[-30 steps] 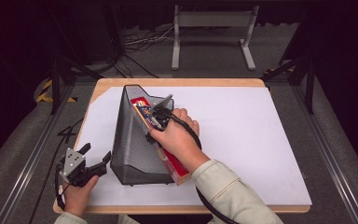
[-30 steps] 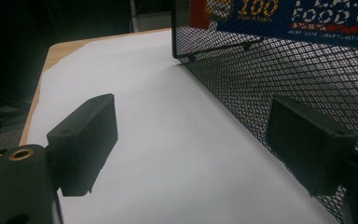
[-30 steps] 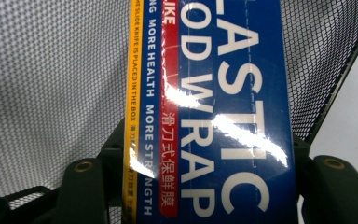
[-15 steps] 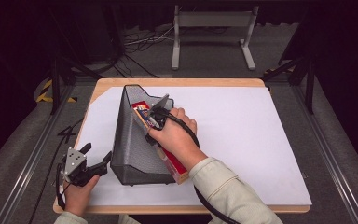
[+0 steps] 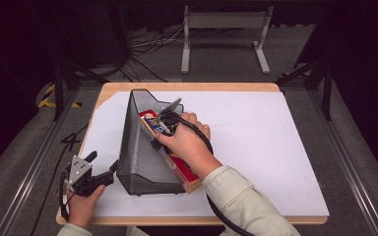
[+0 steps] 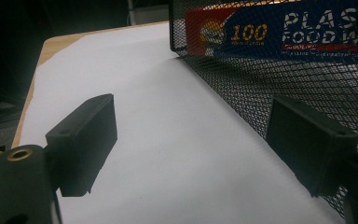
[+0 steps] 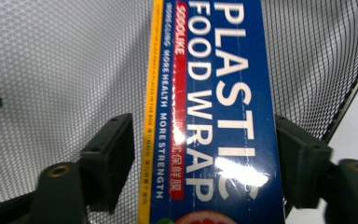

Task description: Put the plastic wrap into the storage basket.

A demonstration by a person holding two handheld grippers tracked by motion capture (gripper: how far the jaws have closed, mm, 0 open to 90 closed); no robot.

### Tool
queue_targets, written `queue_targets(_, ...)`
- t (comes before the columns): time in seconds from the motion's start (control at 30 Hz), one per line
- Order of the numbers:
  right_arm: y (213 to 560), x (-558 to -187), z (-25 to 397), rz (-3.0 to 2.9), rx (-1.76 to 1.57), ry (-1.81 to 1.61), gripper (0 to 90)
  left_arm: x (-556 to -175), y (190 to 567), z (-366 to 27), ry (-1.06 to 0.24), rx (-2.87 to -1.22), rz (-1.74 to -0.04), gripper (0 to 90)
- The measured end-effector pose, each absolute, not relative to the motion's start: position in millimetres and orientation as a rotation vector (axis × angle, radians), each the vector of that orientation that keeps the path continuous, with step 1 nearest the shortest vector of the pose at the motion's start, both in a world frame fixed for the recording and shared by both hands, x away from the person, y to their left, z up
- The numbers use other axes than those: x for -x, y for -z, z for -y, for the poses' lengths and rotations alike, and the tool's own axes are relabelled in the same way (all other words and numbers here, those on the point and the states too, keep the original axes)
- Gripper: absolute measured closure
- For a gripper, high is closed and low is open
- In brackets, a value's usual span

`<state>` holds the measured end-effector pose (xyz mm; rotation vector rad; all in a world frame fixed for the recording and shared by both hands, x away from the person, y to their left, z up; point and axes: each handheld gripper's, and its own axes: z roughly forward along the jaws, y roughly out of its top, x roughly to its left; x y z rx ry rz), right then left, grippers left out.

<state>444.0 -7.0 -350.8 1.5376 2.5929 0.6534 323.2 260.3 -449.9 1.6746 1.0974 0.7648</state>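
A blue and red plastic wrap box (image 5: 181, 168) lies slanted inside a black mesh holder (image 5: 138, 157) at the table's left half. My right gripper (image 5: 165, 120) reaches into the holder's open top, shut on the box (image 7: 214, 93), one jaw at each long side (image 7: 203, 144). Mesh (image 7: 65, 70) lies behind the box. My left gripper (image 5: 103, 161) rests open at the front left corner, just left of the holder. Between its jaws (image 6: 191, 135) lies bare white paper, and its right jaw is close to the mesh wall (image 6: 261, 88). The box label (image 6: 279, 32) shows through that mesh.
A white sheet (image 5: 266, 147) covers the wooden table (image 5: 197, 87), with free room across its right half. Dark floor, cables and a metal stand (image 5: 224, 22) lie beyond the far edge. A sleeve (image 5: 246, 206) comes in from the bottom.
The right hand and the box have shifted only slightly inside the holder. The left gripper has stayed in place.
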Motion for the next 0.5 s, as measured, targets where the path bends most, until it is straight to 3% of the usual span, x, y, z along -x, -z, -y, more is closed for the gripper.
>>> queue_targets(0.5,312.2,-430.2,35.1,-2.457,-1.300,-1.130,22.9,-318.4,446.6,-263.1,-0.792,-1.650,-1.098,17.6)
